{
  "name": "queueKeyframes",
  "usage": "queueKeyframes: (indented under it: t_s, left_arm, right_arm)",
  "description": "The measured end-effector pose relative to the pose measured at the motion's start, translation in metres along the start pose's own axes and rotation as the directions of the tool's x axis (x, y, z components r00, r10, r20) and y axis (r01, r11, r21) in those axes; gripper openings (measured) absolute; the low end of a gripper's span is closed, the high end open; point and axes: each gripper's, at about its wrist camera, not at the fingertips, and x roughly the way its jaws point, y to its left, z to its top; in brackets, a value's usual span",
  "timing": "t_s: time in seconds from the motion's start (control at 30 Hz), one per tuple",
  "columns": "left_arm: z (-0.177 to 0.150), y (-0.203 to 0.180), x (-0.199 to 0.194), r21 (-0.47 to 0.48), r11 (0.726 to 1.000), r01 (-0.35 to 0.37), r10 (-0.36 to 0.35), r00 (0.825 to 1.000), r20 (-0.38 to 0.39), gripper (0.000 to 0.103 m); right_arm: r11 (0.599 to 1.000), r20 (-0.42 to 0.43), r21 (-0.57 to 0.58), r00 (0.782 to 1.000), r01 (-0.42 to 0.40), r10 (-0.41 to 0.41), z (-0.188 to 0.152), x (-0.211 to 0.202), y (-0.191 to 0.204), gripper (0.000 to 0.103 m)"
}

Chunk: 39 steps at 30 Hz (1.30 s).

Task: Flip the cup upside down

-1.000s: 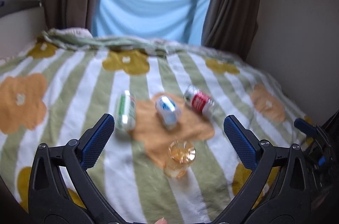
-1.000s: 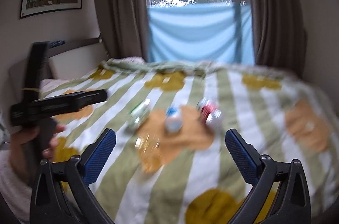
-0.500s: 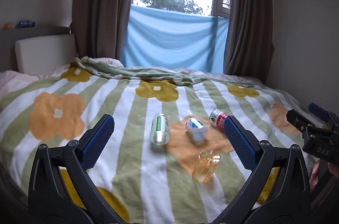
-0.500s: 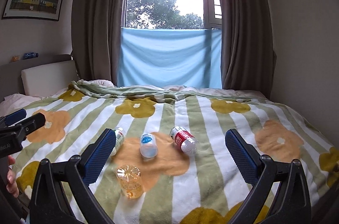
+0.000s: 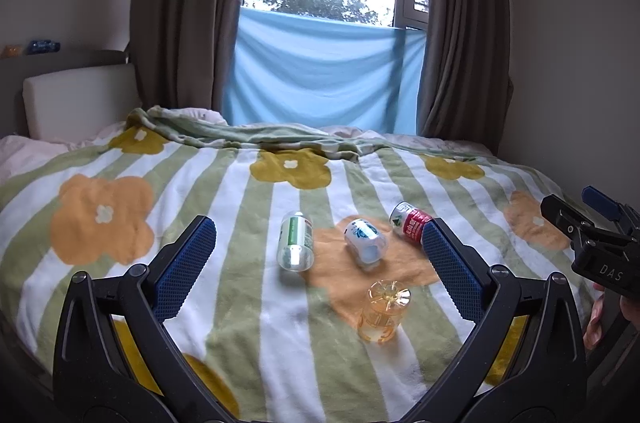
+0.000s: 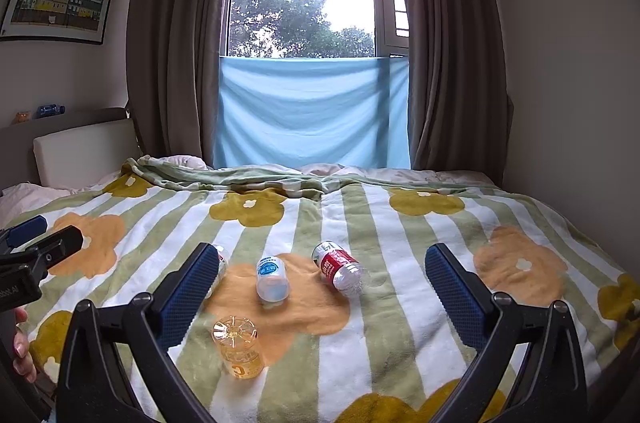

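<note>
A clear orange cup [image 5: 383, 315] stands on end on the flowered blanket [image 5: 248, 303], and its top face shows a radial ribbed pattern. In the left wrist view it sits low and right of centre, between and below my left gripper's [image 5: 316, 229] open fingers, not touched. In the right wrist view the cup [image 6: 239, 347] lies low on the left, just inside the left finger of my open right gripper [image 6: 322, 251]. Neither gripper holds anything.
Three small bottles lie on their sides beyond the cup: a green-labelled one [image 5: 296, 243], a blue-labelled one [image 5: 364, 241] and a red-labelled one [image 5: 410, 223]. The bed's headboard [image 6: 84, 155] is at the left. Curtains and a window stand behind. A hand [image 6: 20, 347] shows at the left edge.
Both cameras have pulled back and tilted up from the blanket, so the cup and bottles look smaller and lower. The blur is gone. Both grippers stay open.
</note>
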Motion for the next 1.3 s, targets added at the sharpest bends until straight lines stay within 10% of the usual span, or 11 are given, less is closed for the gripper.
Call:
queueKeyframes:
  t_s: [1.3]
  left_arm:
    - [0.002, -0.025, -0.017, 0.097, 0.995, 0.012, -0.017, 0.999, 0.048, 0.103]
  right_arm:
    - [1.0, 0.01, 0.012, 1.0, 0.006, -0.006, 0.005, -0.005, -0.004, 0.103]
